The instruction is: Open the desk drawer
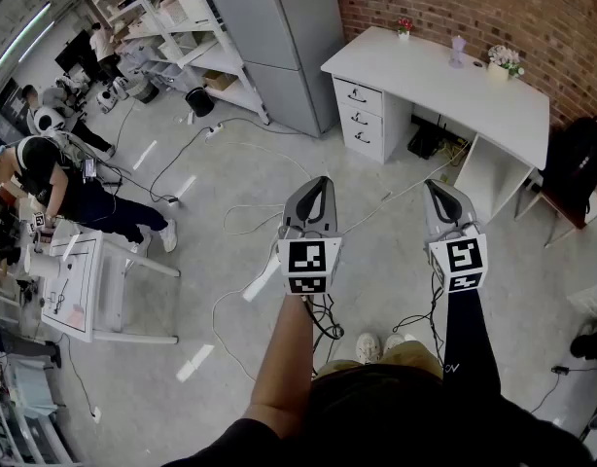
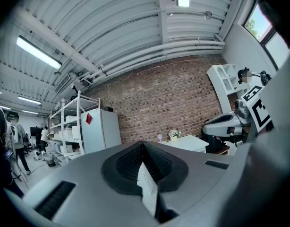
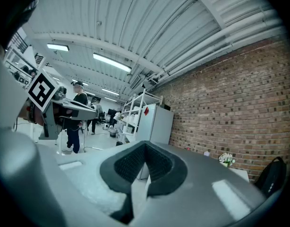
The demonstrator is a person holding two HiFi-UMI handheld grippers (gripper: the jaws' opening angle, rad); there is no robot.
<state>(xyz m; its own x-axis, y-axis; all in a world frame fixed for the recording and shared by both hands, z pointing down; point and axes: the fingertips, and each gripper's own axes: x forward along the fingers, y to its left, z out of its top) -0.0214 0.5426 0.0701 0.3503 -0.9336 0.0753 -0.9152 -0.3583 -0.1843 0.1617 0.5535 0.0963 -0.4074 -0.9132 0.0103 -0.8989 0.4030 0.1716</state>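
Left gripper (image 1: 320, 183) and right gripper (image 1: 433, 187) clench empty; cables (image 1: 250, 206) cross the floor (image 1: 230, 290) before the wall-long desk (image 1: 454, 86), drawers (image 1: 360, 117) facing them

Head view:
- ornaments (image 1: 458, 50) on the desk (image 1: 493, 105): three small pieces. Two look like flowers, and the purple one is too small to identify.
- drawer handles (image 1: 358, 117): tiny dark marks, shape unclear.
- cabinet (image 1: 279, 37) and shelving (image 1: 172, 27): tops cut off by the upper edge.
- black object (image 1: 579, 163) beside the desk: cut by the right edge; chair or bag, cannot tell.
- shoes (image 1: 368, 346): heels hidden under the person's body.

Left gripper view:
- desk front: mostly hidden behind the left gripper (image 2: 143, 144). Only a white sliver shows below its tips.
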